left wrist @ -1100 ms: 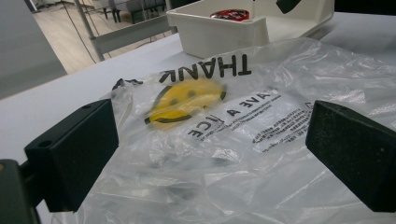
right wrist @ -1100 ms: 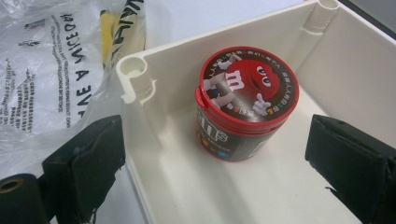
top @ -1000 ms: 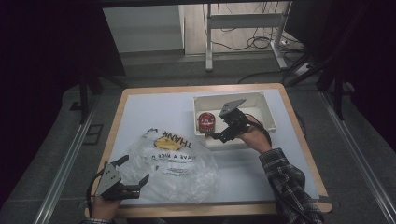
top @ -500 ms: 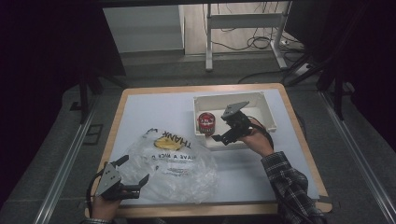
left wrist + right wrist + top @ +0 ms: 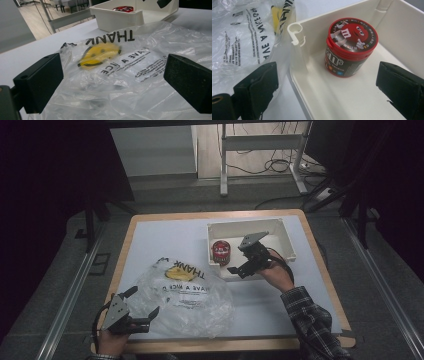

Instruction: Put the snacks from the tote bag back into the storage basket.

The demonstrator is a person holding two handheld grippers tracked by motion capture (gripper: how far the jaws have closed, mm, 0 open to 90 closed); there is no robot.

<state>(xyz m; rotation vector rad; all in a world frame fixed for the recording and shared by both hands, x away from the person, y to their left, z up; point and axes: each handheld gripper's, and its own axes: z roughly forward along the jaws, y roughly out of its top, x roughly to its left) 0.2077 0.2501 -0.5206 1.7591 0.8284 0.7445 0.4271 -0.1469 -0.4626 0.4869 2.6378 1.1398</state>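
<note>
Jaws wide, the right gripper (image 5: 244,265) hovers just short of the candy tub (image 5: 350,47) in the white bin (image 5: 286,238), likely next closing on it, while the left gripper (image 5: 142,311), equally wide, waits at the plastic bag (image 5: 130,75).

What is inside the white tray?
The white tray holds one upright red-lidded candy tub. The right gripper covers part of its floor in the high view.

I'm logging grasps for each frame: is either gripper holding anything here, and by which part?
Nothing is held. The right gripper stands open short of the candy tub in the bin; the left gripper stands open over the bag.
</note>
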